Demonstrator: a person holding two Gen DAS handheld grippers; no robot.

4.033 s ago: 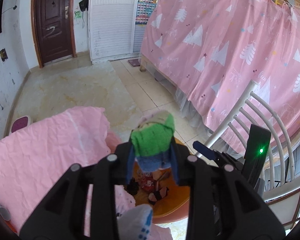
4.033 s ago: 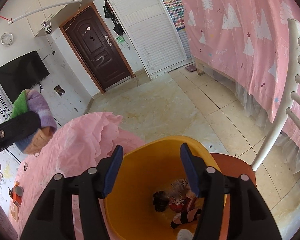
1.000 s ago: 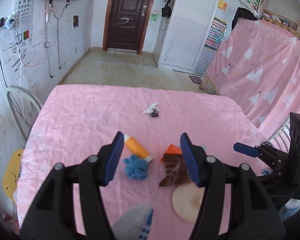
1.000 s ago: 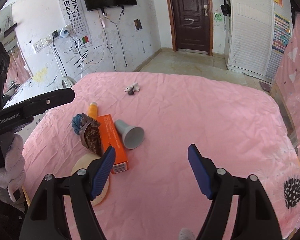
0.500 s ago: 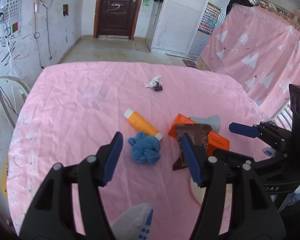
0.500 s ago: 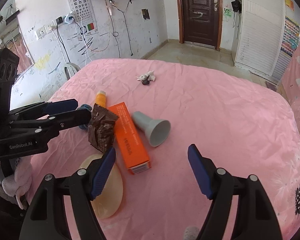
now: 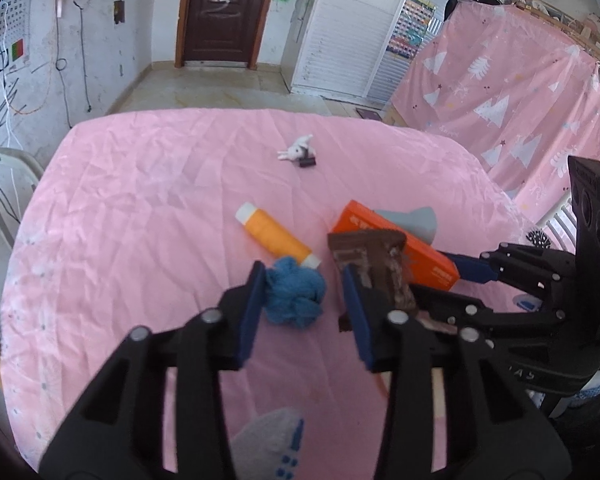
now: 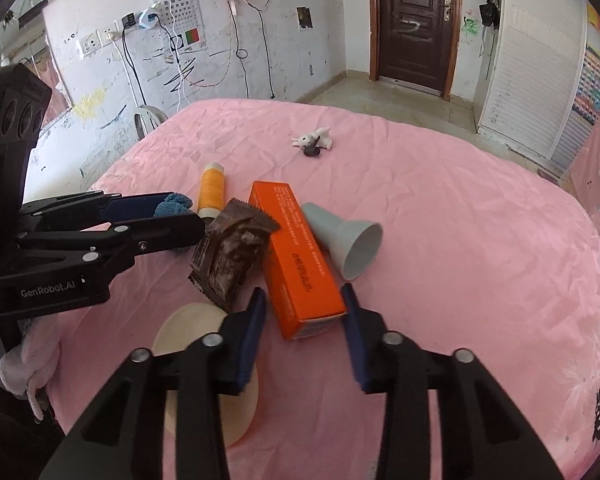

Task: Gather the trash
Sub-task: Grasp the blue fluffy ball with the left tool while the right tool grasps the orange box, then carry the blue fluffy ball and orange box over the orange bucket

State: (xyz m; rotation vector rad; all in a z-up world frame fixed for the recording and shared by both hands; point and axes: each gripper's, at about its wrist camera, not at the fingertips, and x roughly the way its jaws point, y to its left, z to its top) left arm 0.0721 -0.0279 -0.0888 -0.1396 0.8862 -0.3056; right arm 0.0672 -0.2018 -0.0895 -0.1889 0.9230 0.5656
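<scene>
**Both grippers closing in on table trash**

Left gripper (image 7: 304, 300) sits low over the pink tablecloth (image 7: 140, 200), jaws just narrowed around the blue yarn ball (image 7: 296, 298); left pad touches it, right pad stands clear, so no grip yet. Right gripper (image 8: 304, 316) has also just narrowed, w/ the near end of the orange box (image 8: 300, 260) between its pads, gaps showing both sides. Brown wrapper (image 8: 230, 256) leans btwn the two tools, beside the box. Orange tube (image 7: 274, 236) lies just behind the yarn; grey funnel (image 8: 346, 240) rests against the box's far side.
</scene>
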